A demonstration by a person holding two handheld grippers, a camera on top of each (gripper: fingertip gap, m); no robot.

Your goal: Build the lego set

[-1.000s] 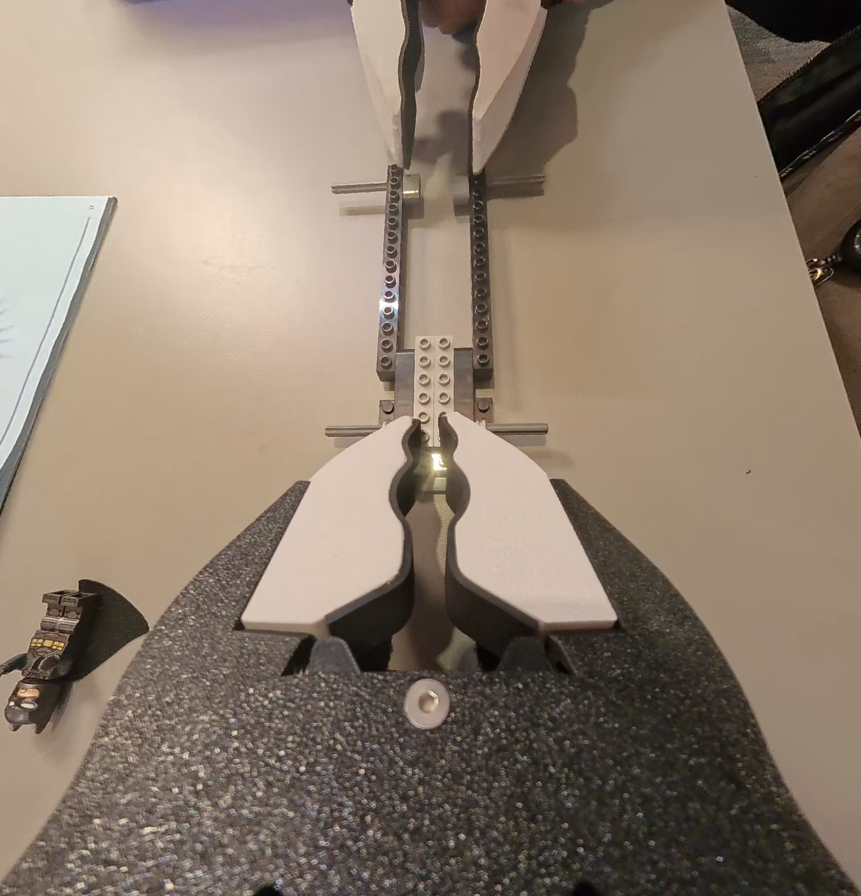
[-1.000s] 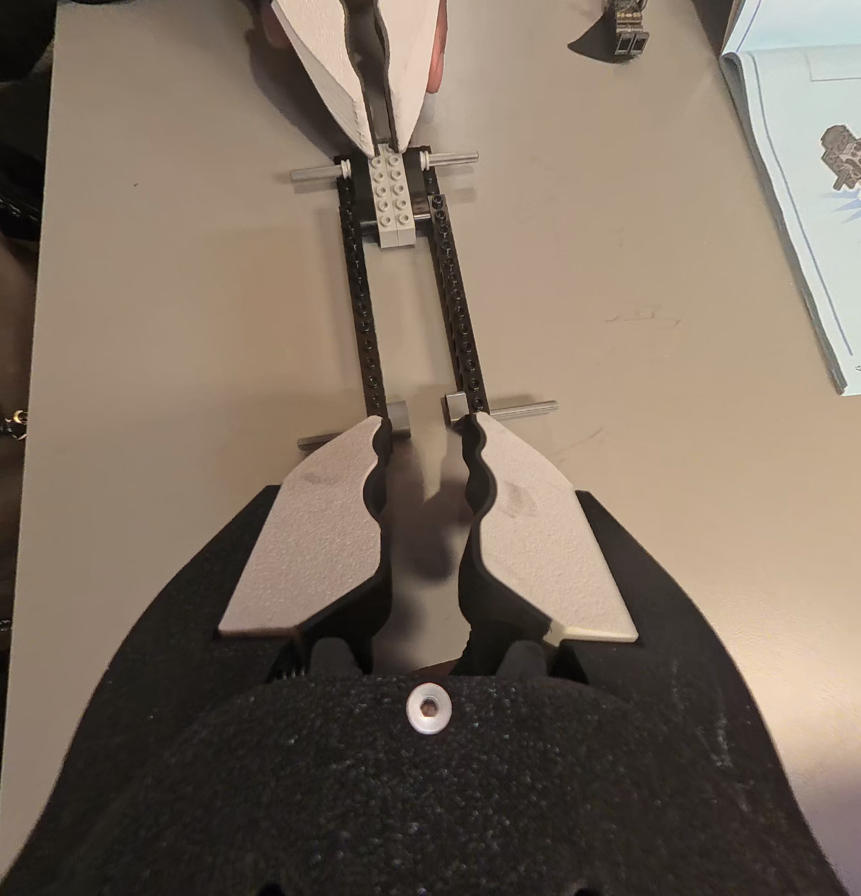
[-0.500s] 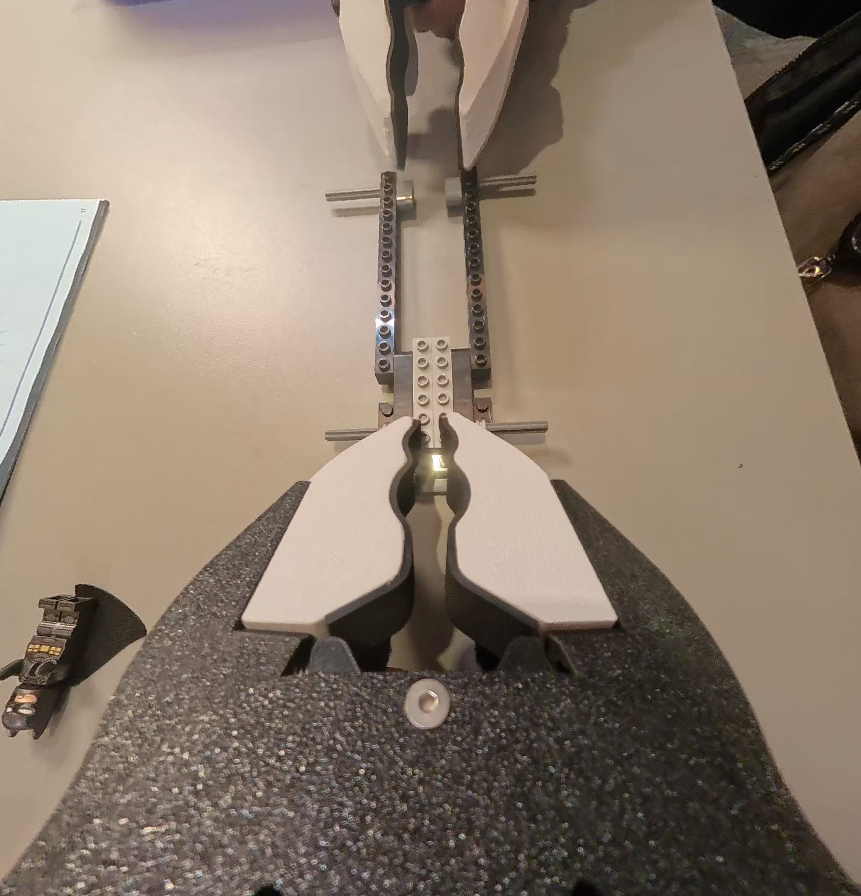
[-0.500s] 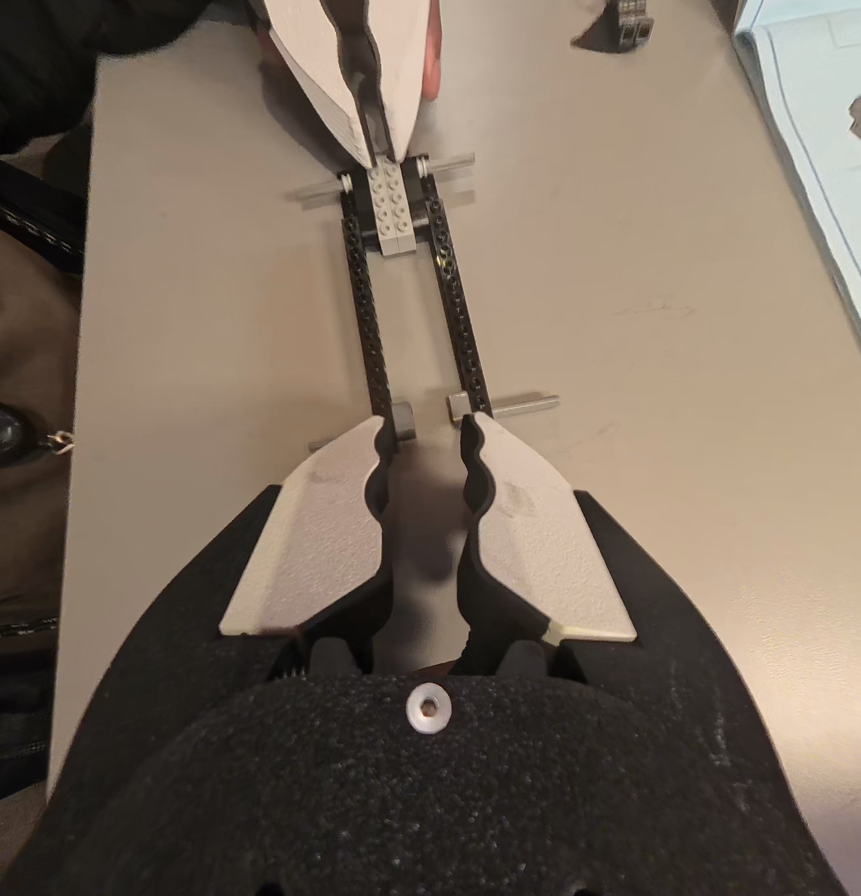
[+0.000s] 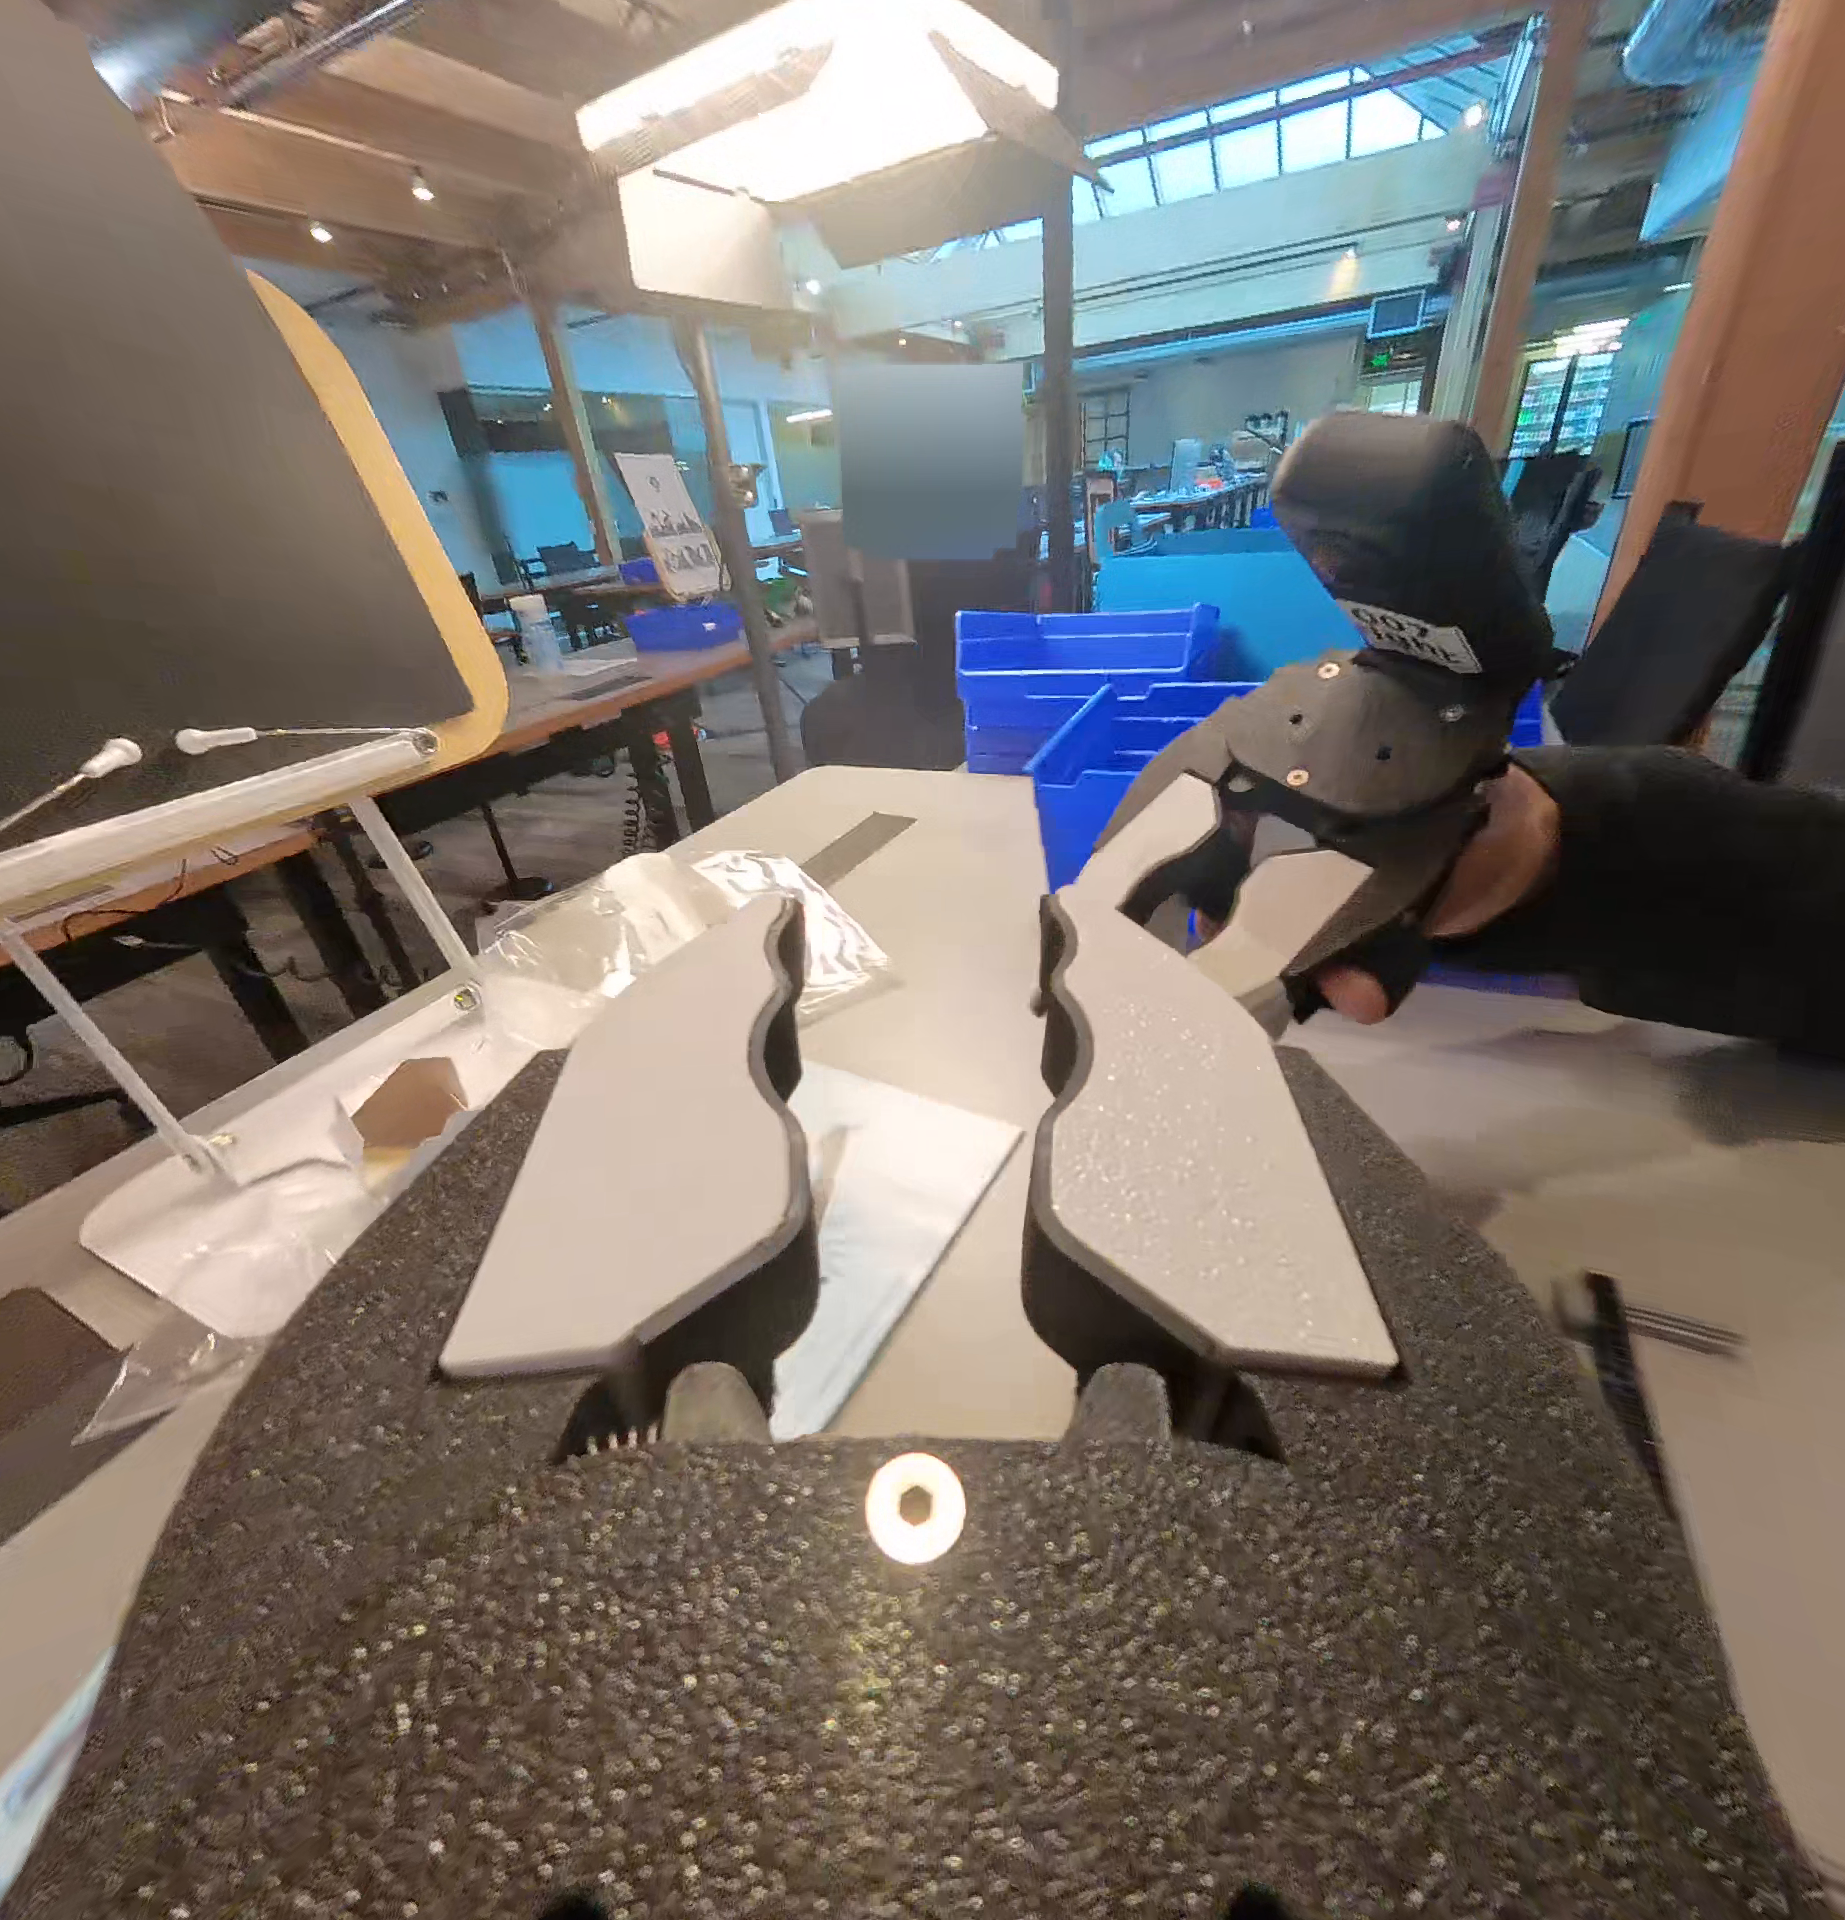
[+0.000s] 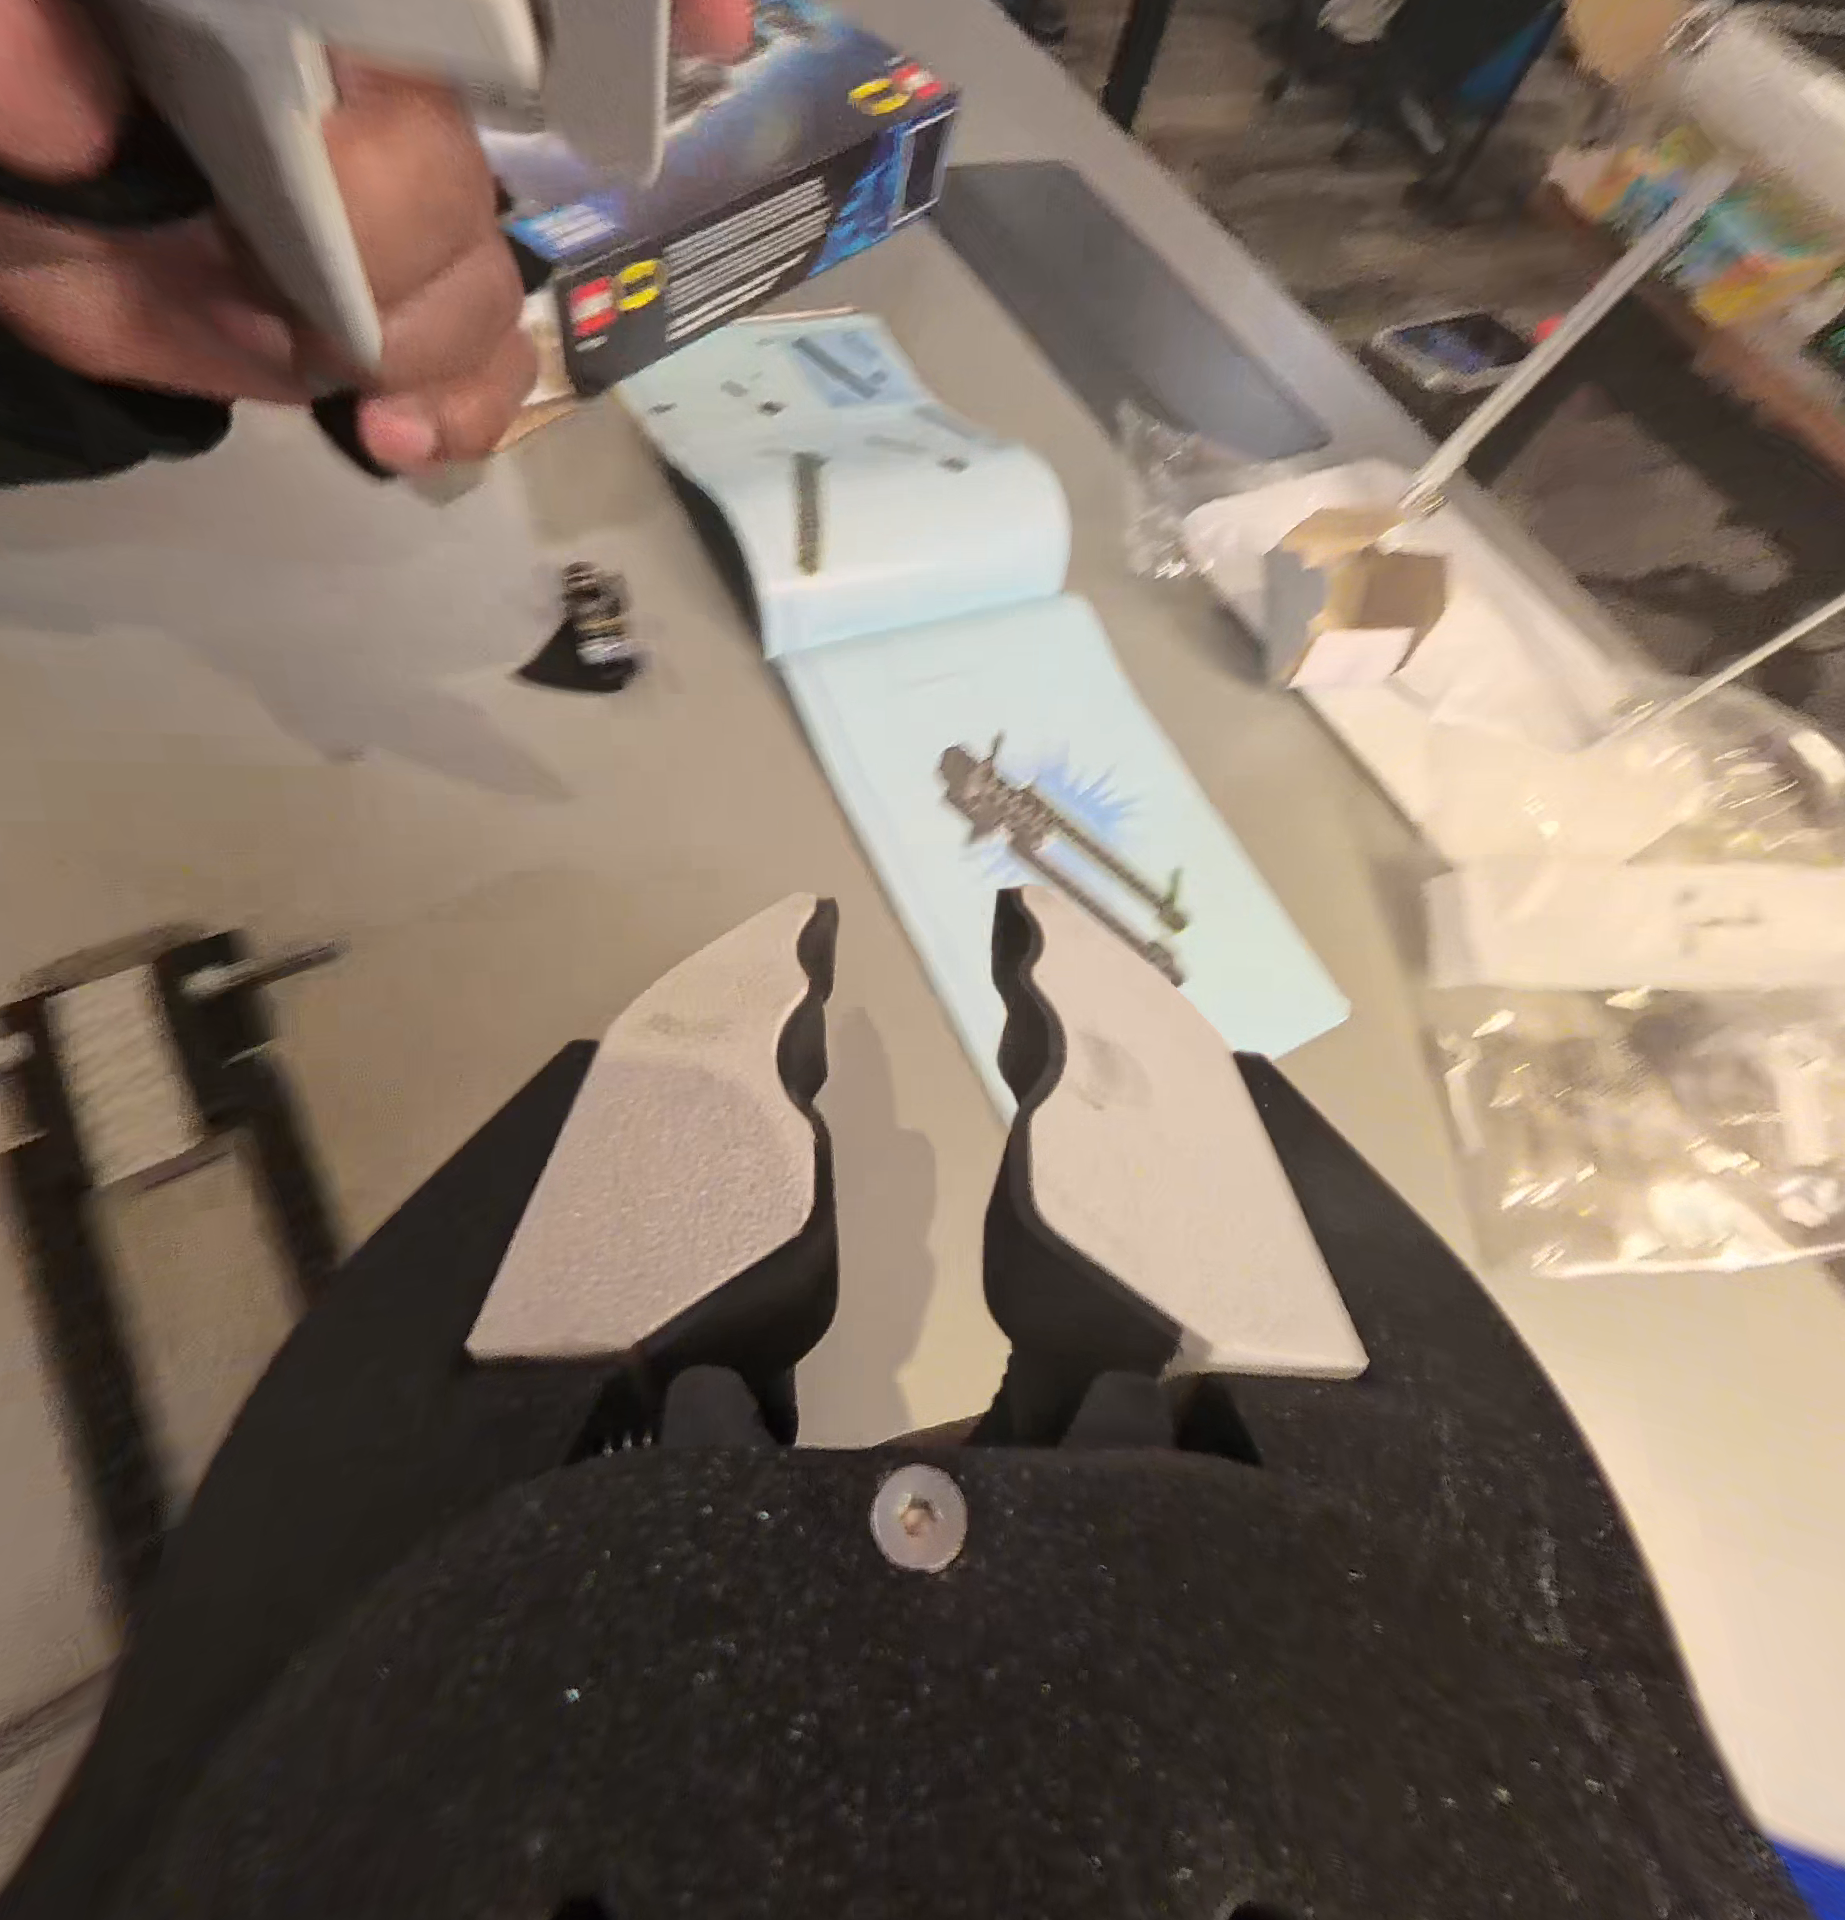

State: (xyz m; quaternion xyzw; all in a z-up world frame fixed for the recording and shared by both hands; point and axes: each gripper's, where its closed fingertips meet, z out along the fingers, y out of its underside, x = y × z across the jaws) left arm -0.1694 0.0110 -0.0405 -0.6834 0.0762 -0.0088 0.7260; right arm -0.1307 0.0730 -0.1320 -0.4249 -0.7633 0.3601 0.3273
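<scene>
Your left gripper [image 5: 913, 961] and right gripper [image 6: 913, 961] hover with fingers apart, empty; the blurred dark brick frame [image 6: 159, 1091] seemingly lies apart on the beige desk [image 6: 482, 831].

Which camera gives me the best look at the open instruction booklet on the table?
The right wrist view: the pale blue instruction booklet lies open across the table, with both pages visible, though blurred. The left wrist view shows only a pale sliver that may be it between its tool's fingers.

Left gripper [image 5: 913, 961] jaws apart, bare, above table [image 5: 959, 883]; right gripper [image 6: 913, 935] jaws apart, bare, beside booklet [image 6: 1053, 790]
</scene>
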